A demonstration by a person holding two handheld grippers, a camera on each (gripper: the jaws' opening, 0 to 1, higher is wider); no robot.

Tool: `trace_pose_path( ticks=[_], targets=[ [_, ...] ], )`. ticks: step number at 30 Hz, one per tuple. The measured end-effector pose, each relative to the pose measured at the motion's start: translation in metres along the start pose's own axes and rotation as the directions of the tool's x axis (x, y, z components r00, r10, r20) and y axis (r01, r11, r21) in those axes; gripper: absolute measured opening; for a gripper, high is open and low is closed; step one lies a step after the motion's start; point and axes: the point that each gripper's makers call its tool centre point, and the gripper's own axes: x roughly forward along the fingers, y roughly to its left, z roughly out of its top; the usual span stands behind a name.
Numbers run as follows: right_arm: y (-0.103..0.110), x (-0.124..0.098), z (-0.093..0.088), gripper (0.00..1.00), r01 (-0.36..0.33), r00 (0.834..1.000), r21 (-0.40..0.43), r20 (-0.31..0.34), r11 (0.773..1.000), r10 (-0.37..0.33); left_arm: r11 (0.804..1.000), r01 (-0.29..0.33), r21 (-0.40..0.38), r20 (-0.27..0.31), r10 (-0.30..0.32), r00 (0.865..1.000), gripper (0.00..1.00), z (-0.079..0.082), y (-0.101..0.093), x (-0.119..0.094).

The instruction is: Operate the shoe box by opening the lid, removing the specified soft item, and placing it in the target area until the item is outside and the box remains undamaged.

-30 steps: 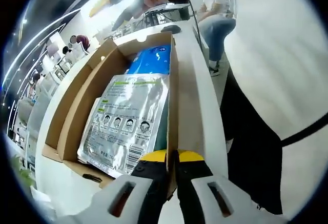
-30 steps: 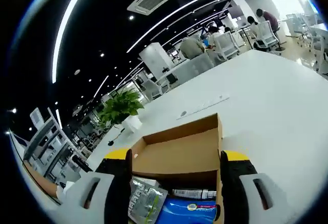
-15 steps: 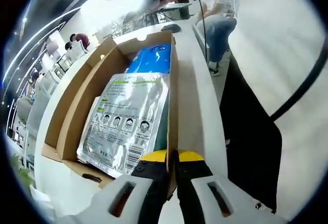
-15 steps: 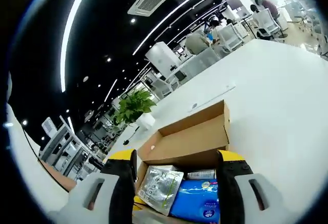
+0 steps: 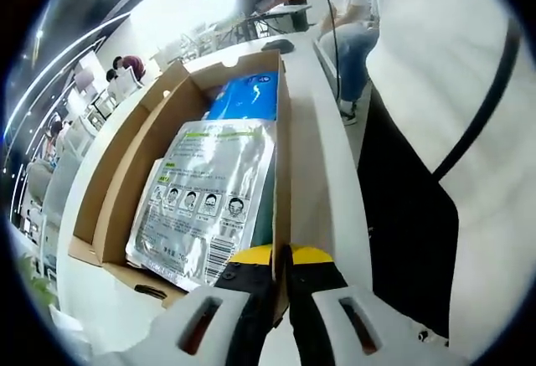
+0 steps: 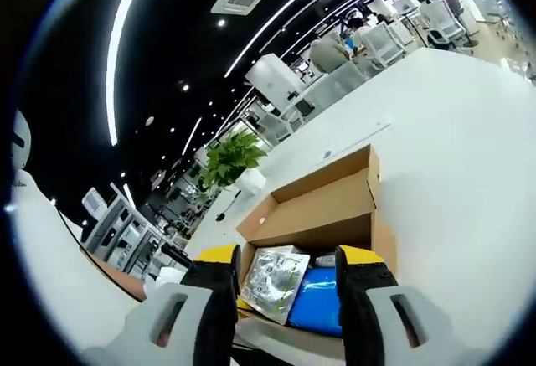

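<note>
The open cardboard shoe box (image 5: 138, 152) lies on a white table. In it are a flat silver mask pack (image 5: 205, 198) and a blue soft pack (image 5: 249, 96) behind it. My left gripper (image 5: 281, 259) is shut on the box's near side wall, yellow tips pressed either side of the cardboard edge. In the right gripper view the box (image 6: 314, 207) sits below with its lid folded back, and the silver pack (image 6: 275, 275) and blue pack (image 6: 322, 299) show inside. My right gripper (image 6: 289, 259) hovers above them, open, with nothing between its fingers.
A person in a white top and dark trousers (image 5: 452, 131) stands close against the table edge (image 5: 314, 157). A dark mouse (image 5: 280, 46) lies beyond the box. A potted plant (image 6: 230, 157) stands on the far table (image 6: 452, 148). Seated people (image 6: 331, 48) are further back.
The right gripper view now looks down into the box, showing more of both packs, and its fingers stand a little closer together. The left gripper has stayed clamped on the wall.
</note>
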Motion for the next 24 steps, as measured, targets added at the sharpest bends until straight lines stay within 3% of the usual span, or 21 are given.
trace_pose_path(
  ticks=[2, 5, 7, 10, 16, 20, 24],
  targets=[
    [0.002, 0.002, -0.004, 0.41, -0.012, 1.0, 0.011, -0.015, 1.0, 0.012, 1.0, -0.001, -0.001, 0.0, 0.001, 1.0, 0.04, -0.001, 0.0, 0.0],
    [0.014, 0.005, -0.016, 0.37, -0.083, 0.994, 0.083, -0.062, 0.993, 0.089, 1.0, -0.002, -0.002, 0.0, 0.002, 1.0, 0.04, -0.001, 0.0, 0.0],
    [0.025, 0.005, -0.026, 0.32, -0.147, 0.98, 0.154, -0.113, 0.977, 0.165, 1.0, -0.002, 0.0, 0.001, 0.002, 1.0, 0.04, -0.001, 0.0, 0.0],
    [0.021, 0.008, -0.032, 0.33, -0.112, 0.983, 0.087, -0.136, 0.99, 0.124, 1.0, -0.005, 0.002, 0.003, 0.005, 1.0, 0.04, -0.001, 0.0, -0.001],
    [0.016, 0.009, -0.037, 0.34, -0.068, 0.984, 0.065, -0.157, 0.996, 0.078, 1.0, -0.005, 0.005, 0.006, 0.005, 1.0, 0.04, -0.002, 0.0, 0.0],
    [-0.006, 0.007, -0.042, 0.32, 0.056, 0.982, -0.048, -0.177, 0.997, -0.063, 1.0, -0.014, 0.007, 0.004, 0.014, 1.0, 0.04, 0.0, 0.0, 0.0],
    [-0.001, 0.008, -0.054, 0.29, 0.033, 0.977, -0.016, -0.21, 0.999, -0.036, 1.0, -0.005, -0.001, 0.008, 0.005, 1.0, 0.04, 0.003, 0.0, -0.002]
  ],
)
